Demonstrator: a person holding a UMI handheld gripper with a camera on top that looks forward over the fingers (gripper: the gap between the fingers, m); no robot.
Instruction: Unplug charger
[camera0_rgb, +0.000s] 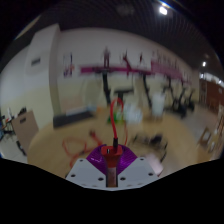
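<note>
Workshop clutter fills mid-frame as the gripper (111, 155), jaws together low center, pinches a red cable (114, 120), apparently tugging the charger free.

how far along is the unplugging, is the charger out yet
Done: the gripper has closed in on a red-orange cable that rises just ahead of the jaws, above the tan surface. In hand: the magenta pads sit close together around a small object I can't identify, so a firm grip isn't confirmed. Left: no socket or charger body is distinguishable, so I can't say it is out yet.
</note>
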